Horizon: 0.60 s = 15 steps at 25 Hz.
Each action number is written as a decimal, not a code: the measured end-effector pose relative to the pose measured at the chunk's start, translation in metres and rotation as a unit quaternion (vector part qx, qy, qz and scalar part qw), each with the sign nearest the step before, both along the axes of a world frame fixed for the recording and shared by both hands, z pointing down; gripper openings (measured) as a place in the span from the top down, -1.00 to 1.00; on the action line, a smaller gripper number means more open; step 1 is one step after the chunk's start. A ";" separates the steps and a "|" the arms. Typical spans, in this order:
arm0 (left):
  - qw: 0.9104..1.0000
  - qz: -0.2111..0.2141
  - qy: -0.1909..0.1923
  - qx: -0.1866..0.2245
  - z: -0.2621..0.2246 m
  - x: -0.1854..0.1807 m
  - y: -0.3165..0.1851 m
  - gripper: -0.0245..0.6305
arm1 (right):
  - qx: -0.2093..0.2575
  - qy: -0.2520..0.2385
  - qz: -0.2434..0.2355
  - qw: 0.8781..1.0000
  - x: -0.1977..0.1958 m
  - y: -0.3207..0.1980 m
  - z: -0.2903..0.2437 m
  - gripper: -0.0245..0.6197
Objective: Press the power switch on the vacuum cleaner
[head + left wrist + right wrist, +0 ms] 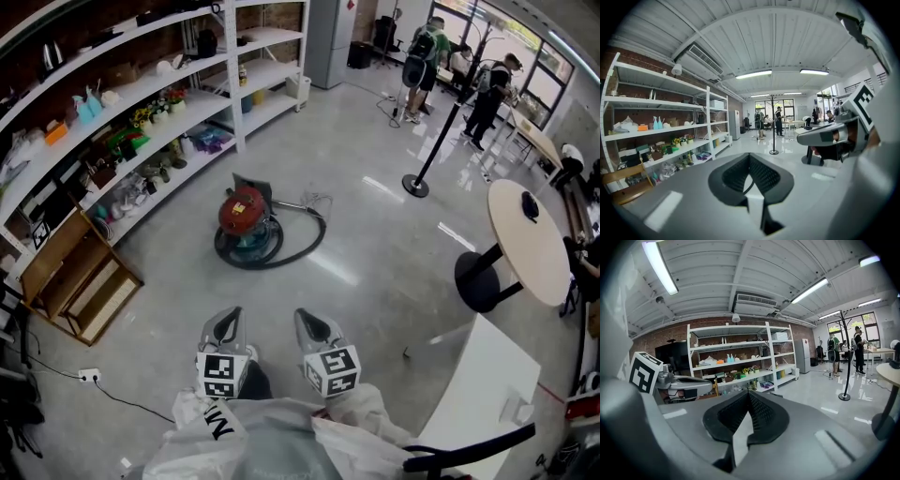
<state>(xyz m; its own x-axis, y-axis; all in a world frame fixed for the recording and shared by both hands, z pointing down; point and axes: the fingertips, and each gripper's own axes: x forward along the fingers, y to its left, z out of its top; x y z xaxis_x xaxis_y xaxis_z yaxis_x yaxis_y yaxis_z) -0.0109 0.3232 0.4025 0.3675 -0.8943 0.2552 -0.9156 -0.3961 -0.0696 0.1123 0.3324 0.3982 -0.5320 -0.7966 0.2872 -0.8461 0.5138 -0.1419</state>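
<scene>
Far beyond both closed jaws, vacuum cleaner (246, 217)

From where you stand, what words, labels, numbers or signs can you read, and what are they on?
No text reads whole.
"M": what looks like one black letter, the rest folded away, on the person's white garment.
Left marker cube and right marker cube: black-and-white square patterns, not words.
Vacuum cleaner: any label is too small to read.
Shelf goods: labels are too small to read.
</scene>
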 end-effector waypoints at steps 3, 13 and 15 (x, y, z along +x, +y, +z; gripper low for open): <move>1.000 -0.003 0.001 -0.004 0.005 -0.010 -0.011 0.93 | -0.007 0.002 -0.004 1.000 -0.009 -0.011 0.005 0.92; 1.000 -0.002 -0.008 -0.017 0.012 -0.039 -0.068 0.93 | -0.020 -0.006 -0.001 1.000 -0.039 -0.068 0.016 0.92; 1.000 0.001 -0.010 -0.016 0.011 -0.047 -0.082 0.93 | -0.022 -0.006 0.000 1.000 -0.047 -0.080 0.016 0.92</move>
